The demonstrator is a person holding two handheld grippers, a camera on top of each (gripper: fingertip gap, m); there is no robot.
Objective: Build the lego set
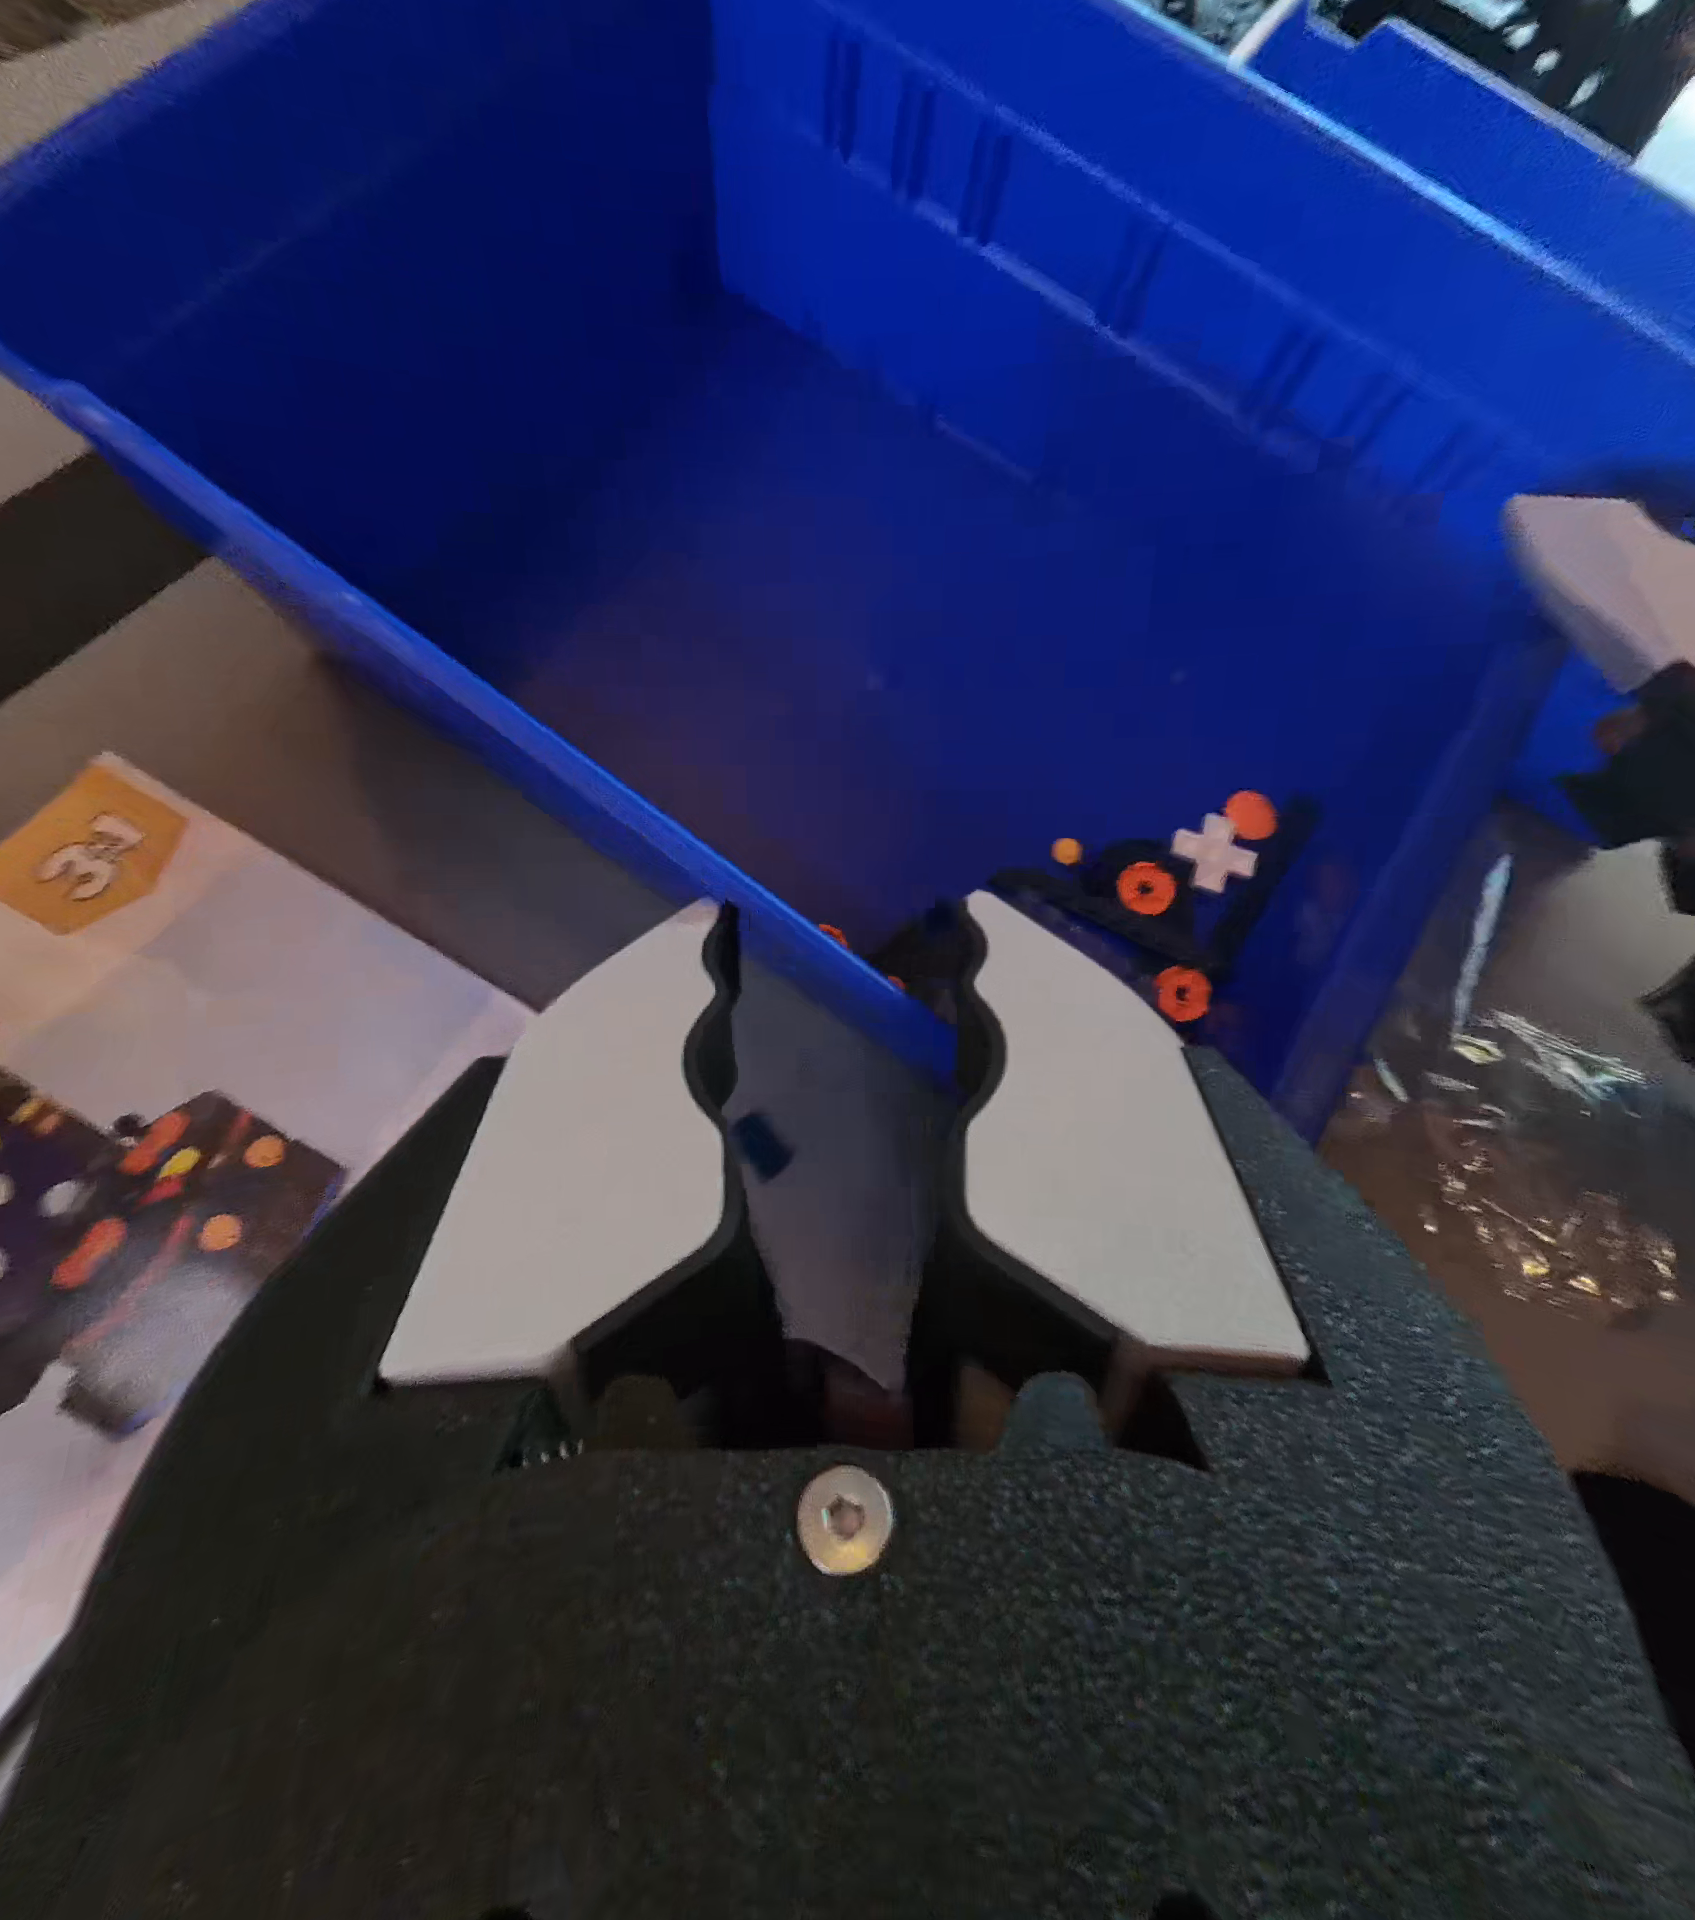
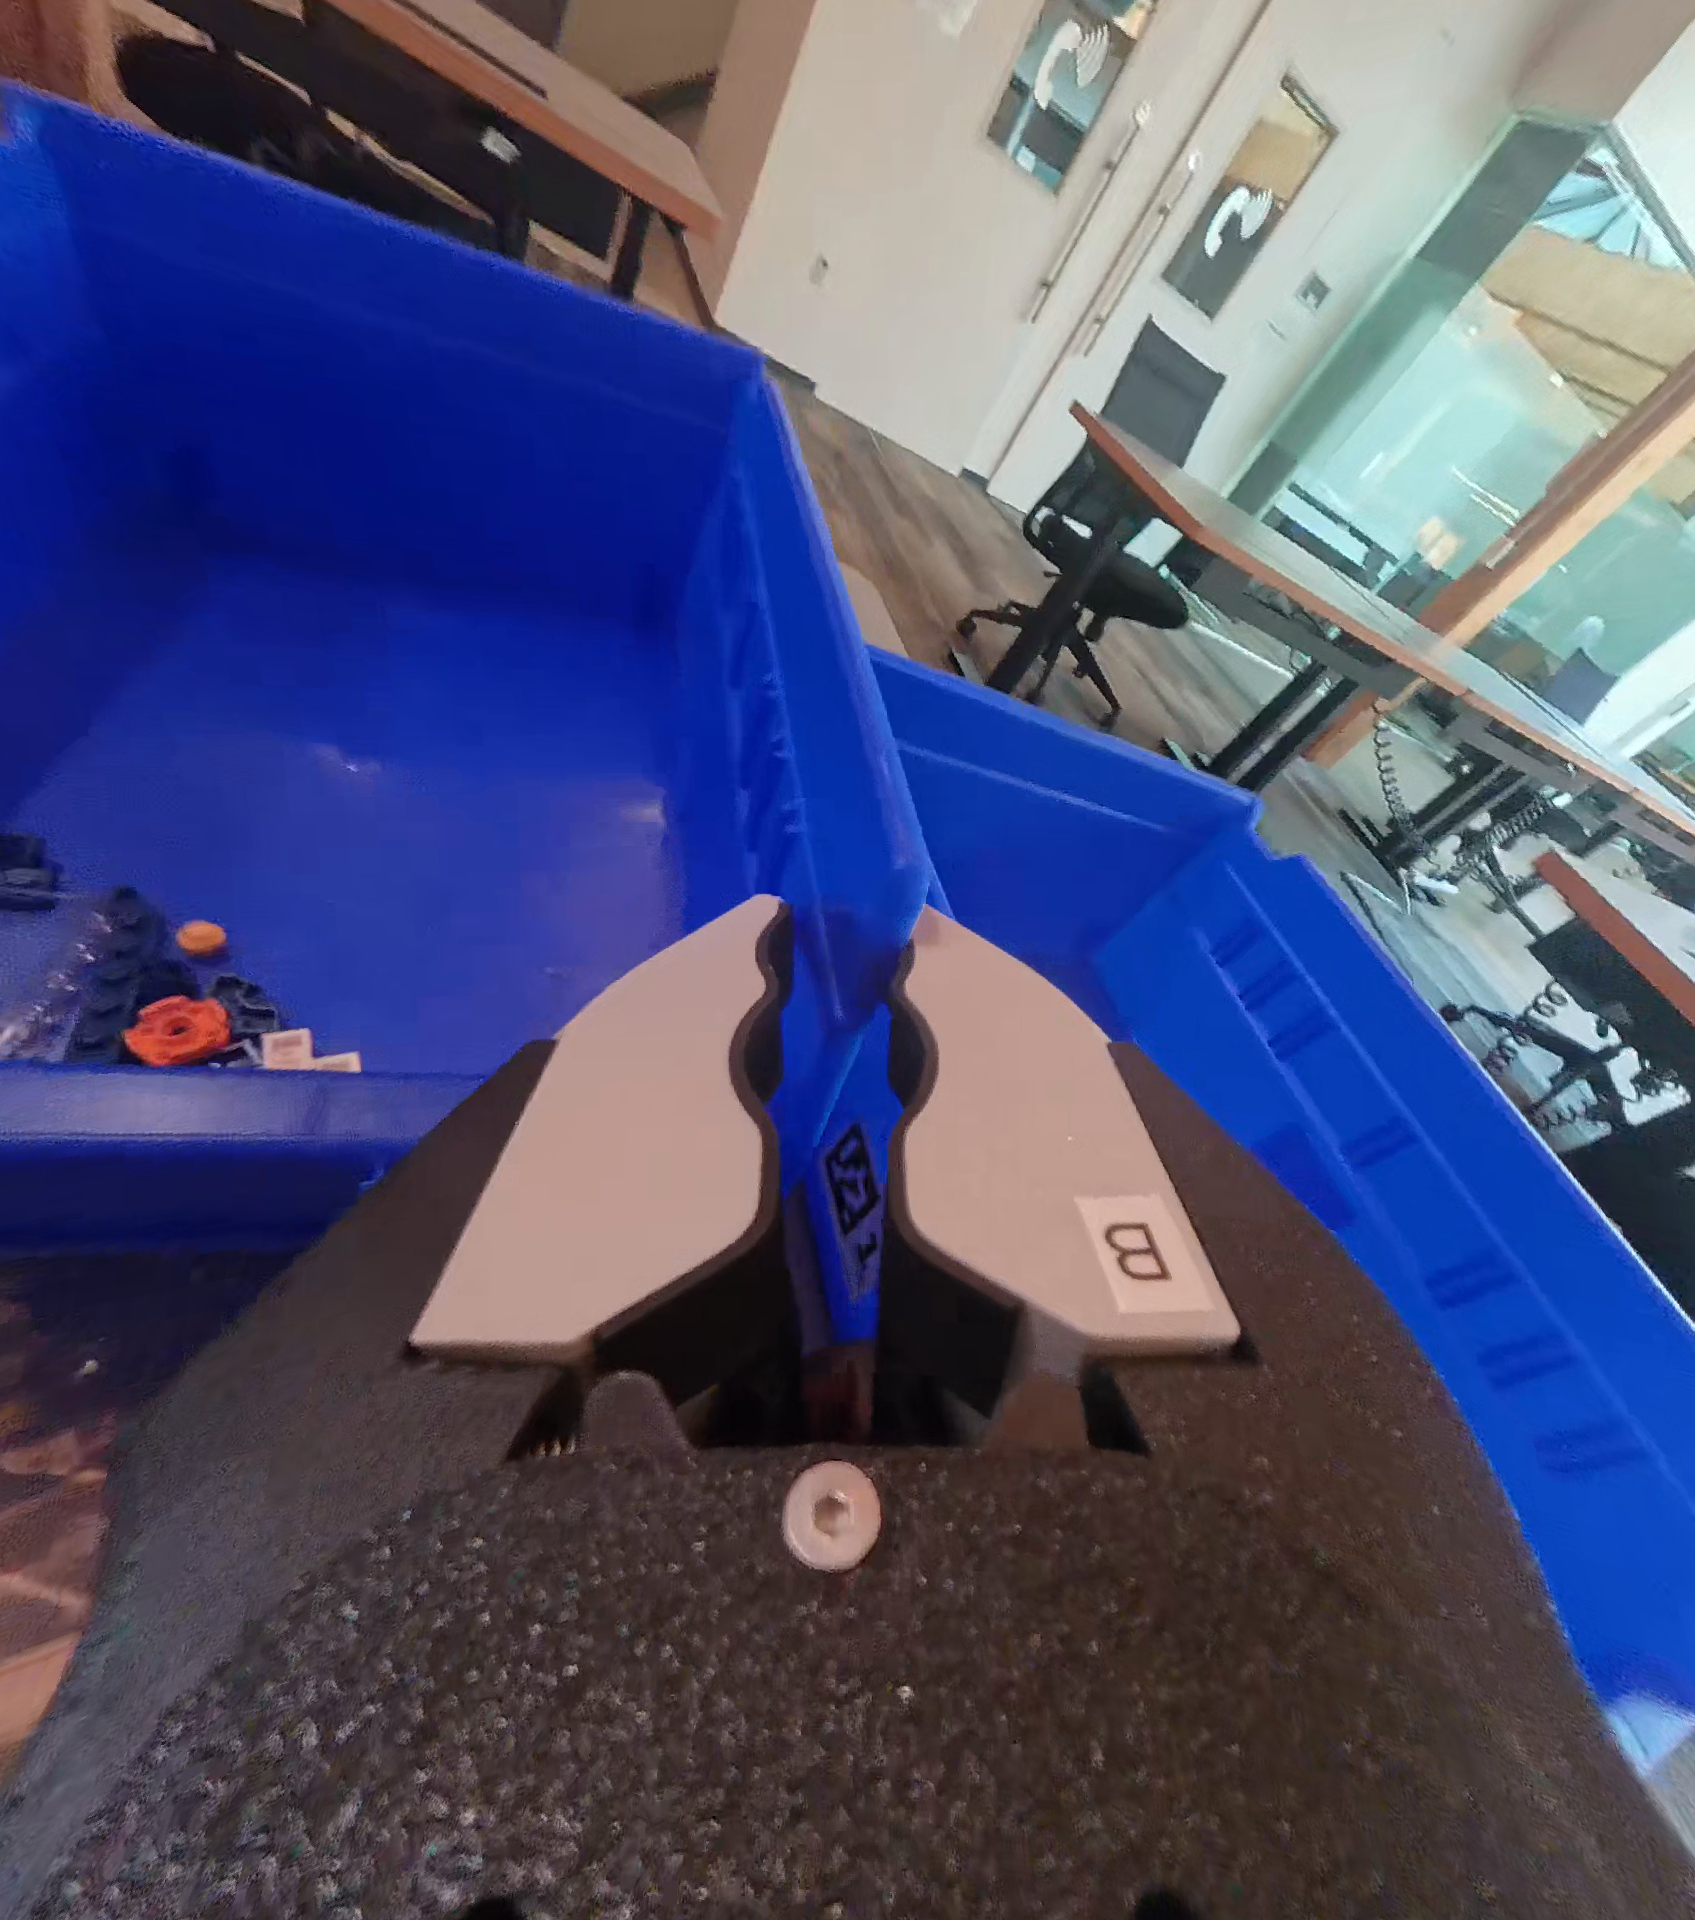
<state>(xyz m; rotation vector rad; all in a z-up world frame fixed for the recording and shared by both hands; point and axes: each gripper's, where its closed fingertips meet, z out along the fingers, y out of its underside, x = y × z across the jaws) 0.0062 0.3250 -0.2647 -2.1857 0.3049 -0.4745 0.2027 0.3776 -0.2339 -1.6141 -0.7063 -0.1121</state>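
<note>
The stiff, light blue plastic bin (image 2: 386, 623) was pinched at its near-corner walls by the right gripper (image 2: 848, 925) and left gripper (image 1: 848, 920); small lego pieces (image 1: 1165, 894) lay loose inside.

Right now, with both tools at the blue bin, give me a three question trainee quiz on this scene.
1. True or false: the right tool is shut on a wall of the blue plastic bin.
2. The loose black and orange lego pieces lie: A on a red tray, B inside the bin, C in a glass jar.
3. Which printed item lies beside the bin in the left wrist view?
Key: 1 true; 2 B; 3 the illustrated paper instruction booklet.
</note>
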